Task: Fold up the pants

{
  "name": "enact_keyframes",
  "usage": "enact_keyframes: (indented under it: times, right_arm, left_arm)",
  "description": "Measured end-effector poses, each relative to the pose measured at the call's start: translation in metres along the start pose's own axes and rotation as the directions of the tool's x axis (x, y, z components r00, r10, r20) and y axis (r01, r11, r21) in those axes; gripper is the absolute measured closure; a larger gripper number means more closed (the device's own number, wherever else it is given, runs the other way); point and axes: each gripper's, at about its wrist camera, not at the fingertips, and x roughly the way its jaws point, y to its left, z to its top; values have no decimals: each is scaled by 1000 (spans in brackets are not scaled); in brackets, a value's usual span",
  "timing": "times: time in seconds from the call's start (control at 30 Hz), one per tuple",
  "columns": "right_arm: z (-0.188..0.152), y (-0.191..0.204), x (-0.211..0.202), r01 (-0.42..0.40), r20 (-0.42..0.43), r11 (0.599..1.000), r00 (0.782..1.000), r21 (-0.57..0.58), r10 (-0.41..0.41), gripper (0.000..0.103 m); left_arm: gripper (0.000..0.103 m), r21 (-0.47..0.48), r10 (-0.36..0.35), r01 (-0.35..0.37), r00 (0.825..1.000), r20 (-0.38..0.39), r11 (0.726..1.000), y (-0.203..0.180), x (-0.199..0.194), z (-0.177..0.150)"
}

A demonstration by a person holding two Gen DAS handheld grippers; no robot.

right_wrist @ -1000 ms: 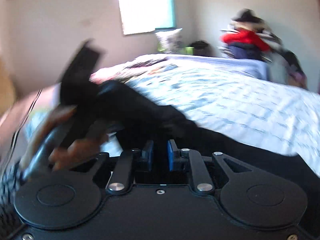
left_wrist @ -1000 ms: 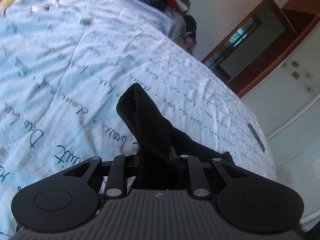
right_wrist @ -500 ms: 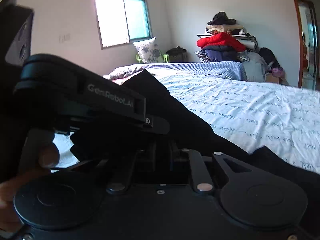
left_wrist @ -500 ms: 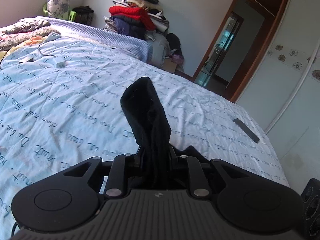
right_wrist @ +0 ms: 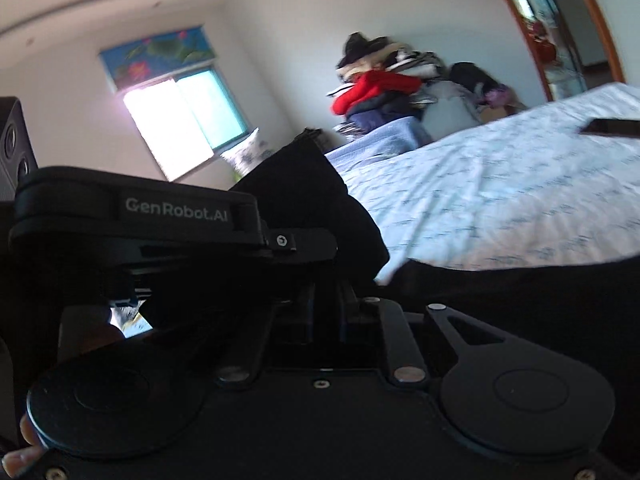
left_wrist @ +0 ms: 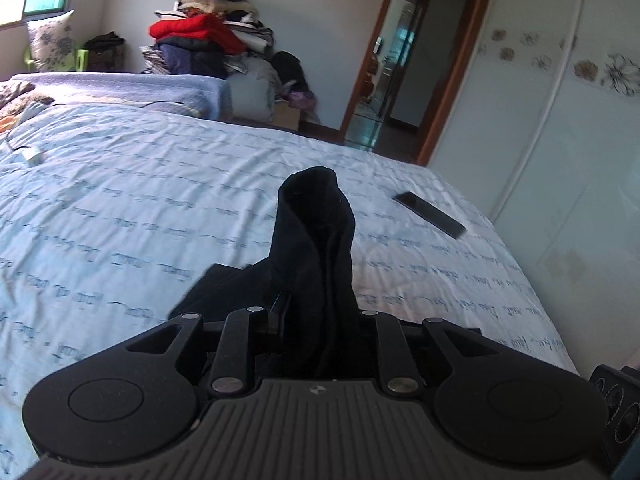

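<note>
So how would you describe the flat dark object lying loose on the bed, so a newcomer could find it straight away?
Start from the bed with its pale blue script-printed cover and look toward the corner nearest the white wardrobe. There a slim black slab, perhaps a phone or remote, lies flat on the cover. Unlike the black pants bunched in the left gripper, it is rigid, glossy and straight-edged.

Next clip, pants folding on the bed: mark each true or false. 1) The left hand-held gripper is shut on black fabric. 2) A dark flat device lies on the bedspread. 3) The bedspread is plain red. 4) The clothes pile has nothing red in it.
1) True: the left hand-held gripper clamps the black pants.
2) True: the dark flat device lies there.
3) False: the bedspread is pale blue with writing.
4) False: the clothes pile has a red garment.
</note>
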Motion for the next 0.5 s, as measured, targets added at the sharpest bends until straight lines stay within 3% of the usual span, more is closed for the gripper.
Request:
enact_keyframes:
  times: [0.27, 0.5]
  right_arm:
    - [3, -63, -45, 93, 48, 987, 994, 134, -100, 90]
    - [-6, -103, -81, 182, 50, 959, 979, 215, -197, 90]
  left_arm:
    - [80, 148, -46, 54, 997, -58, 988, -86, 37, -20]
    - [79, 200, -86, 110, 989, -122, 974, -136, 68, -43]
